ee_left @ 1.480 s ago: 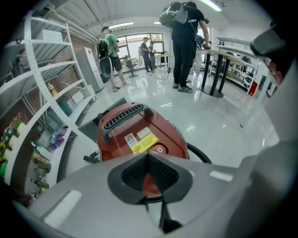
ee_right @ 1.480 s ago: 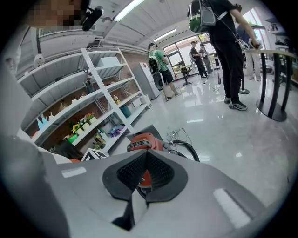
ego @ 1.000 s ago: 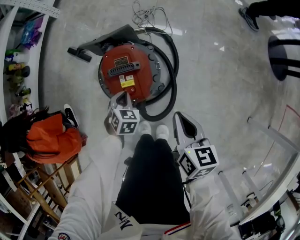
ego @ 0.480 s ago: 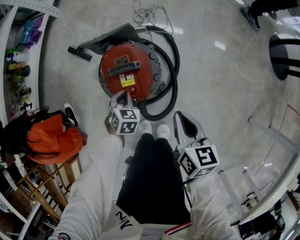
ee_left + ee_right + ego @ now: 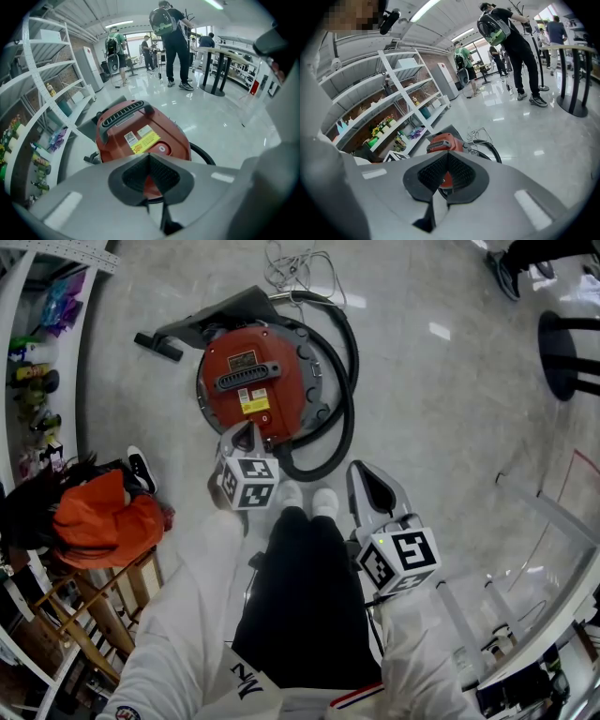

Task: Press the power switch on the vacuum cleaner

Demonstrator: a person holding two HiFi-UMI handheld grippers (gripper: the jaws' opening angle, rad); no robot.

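Note:
A round red vacuum cleaner (image 5: 251,381) stands on the floor in front of me, with a black handle on top and a black hose (image 5: 345,399) looped round its right side. In the left gripper view the vacuum cleaner (image 5: 140,136) shows a round red switch (image 5: 161,149) with a white ring, beside a yellow label. My left gripper (image 5: 246,431) hovers over the cleaner's near edge, jaws shut and empty (image 5: 149,157). My right gripper (image 5: 364,474) hangs further right, above bare floor, also shut and empty (image 5: 446,154).
White shelving (image 5: 28,381) with small goods lines the left. An orange bundle (image 5: 98,517) and a shoe (image 5: 141,470) lie near it. The black floor nozzle (image 5: 159,346) and a white cable (image 5: 295,263) lie behind the cleaner. People (image 5: 171,42) and black table legs (image 5: 567,352) stand further off.

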